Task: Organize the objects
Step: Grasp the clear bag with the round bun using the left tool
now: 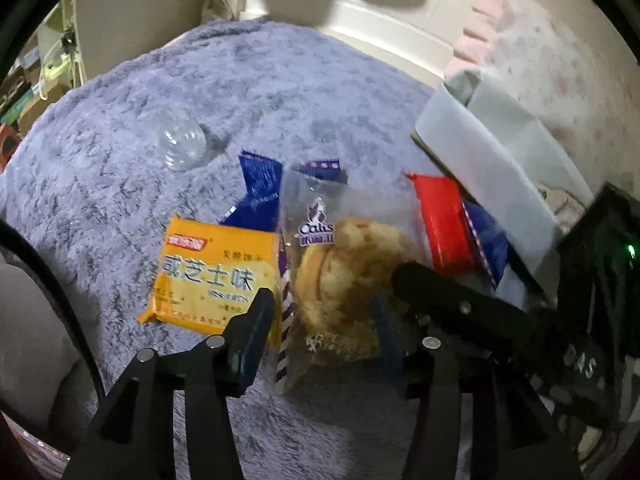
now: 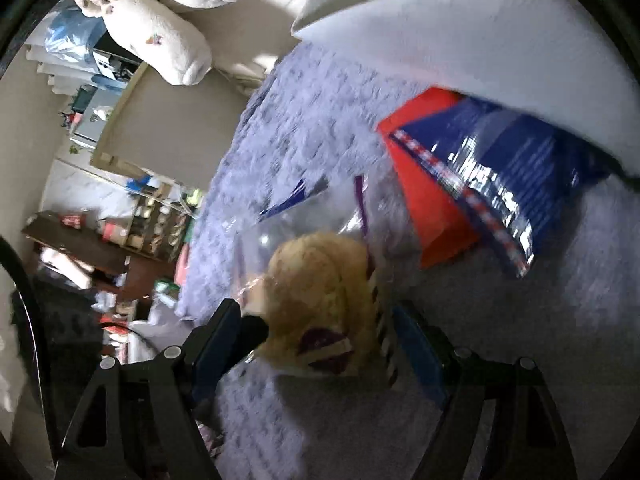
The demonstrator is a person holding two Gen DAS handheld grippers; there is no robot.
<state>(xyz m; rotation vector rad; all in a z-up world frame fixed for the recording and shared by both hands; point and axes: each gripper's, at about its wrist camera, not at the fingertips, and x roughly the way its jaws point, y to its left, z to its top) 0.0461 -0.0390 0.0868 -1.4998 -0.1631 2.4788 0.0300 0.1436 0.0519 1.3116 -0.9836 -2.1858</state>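
Observation:
A round bread in a clear bag [image 1: 348, 256] sits in the middle of a grey-purple fluffy blanket [image 1: 260, 92]. My left gripper [image 1: 322, 304] is open around the bag's near end, and its pads stand off the bag. One black finger [image 1: 440, 296] of my right gripper reaches in from the right across the bread. In the right wrist view the bread bag [image 2: 320, 288] fills the gap of my right gripper [image 2: 316, 318], which is shut on it. A yellow cracker pack [image 1: 208, 276] lies just left of the bag, and a blue packet [image 1: 260, 192] lies behind it.
A red packet [image 1: 440, 224] and another blue packet [image 1: 486, 248] lie to the right, partly under a pale folded sheet [image 1: 480, 160]. A clear plastic bottle [image 1: 182, 144] lies further back on the left. A white plush toy [image 2: 160, 36] lies beyond the blanket's edge.

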